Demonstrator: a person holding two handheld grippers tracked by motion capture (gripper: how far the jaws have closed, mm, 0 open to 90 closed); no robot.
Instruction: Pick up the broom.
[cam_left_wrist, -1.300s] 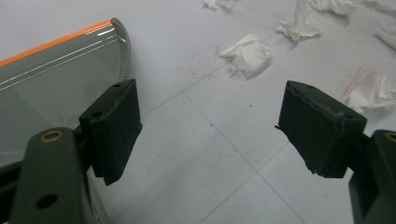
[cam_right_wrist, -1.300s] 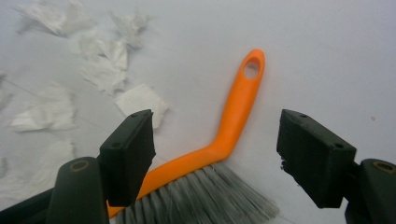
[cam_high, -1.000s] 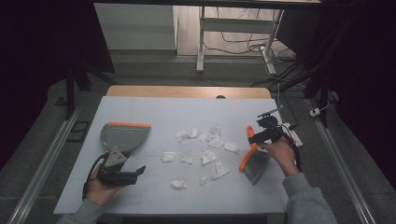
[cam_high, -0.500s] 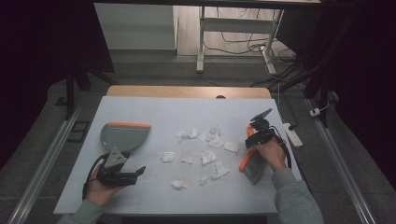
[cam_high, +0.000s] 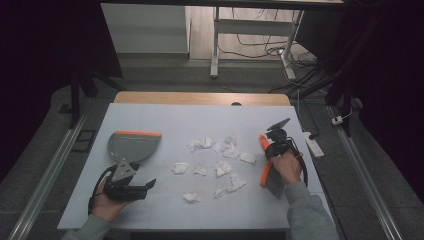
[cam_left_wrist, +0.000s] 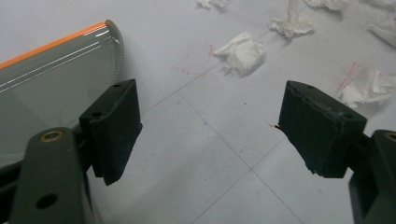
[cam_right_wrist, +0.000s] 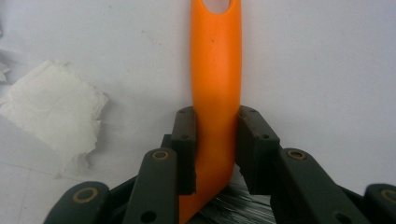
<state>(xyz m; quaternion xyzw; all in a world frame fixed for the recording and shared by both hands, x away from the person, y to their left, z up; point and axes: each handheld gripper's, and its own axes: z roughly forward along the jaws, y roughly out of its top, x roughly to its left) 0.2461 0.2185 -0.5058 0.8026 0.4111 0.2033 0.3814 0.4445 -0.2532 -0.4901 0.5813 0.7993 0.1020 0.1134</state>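
Note:
A brush with an orange handle (cam_right_wrist: 215, 70) and dark bristles (cam_right_wrist: 233, 205) lies at the table's right (cam_high: 266, 175). My right gripper (cam_right_wrist: 215, 140) is shut on the handle, also seen from above (cam_high: 272, 145). Several crumpled white paper scraps (cam_high: 222, 167) lie scattered mid-table; one (cam_right_wrist: 51, 114) sits just left of the handle. A grey dustpan with an orange edge (cam_high: 131, 145) rests at the left. My left gripper (cam_high: 145, 186) stands open just in front of it, jaws wide apart (cam_left_wrist: 212, 121) with bare table between them. The dustpan (cam_left_wrist: 51, 79) lies to its left and scraps (cam_left_wrist: 240, 49) ahead.
The white table top (cam_high: 175, 120) ends in a wooden strip at the far edge (cam_high: 200, 98). A white power strip (cam_high: 312, 142) lies off the right edge. Beyond the table stand a desk frame (cam_high: 215, 40) and loose cables on the floor.
My right gripper has moved left and slightly nearer, onto the brush handle, and now grips it. The brush, dustpan and left gripper have stayed put.

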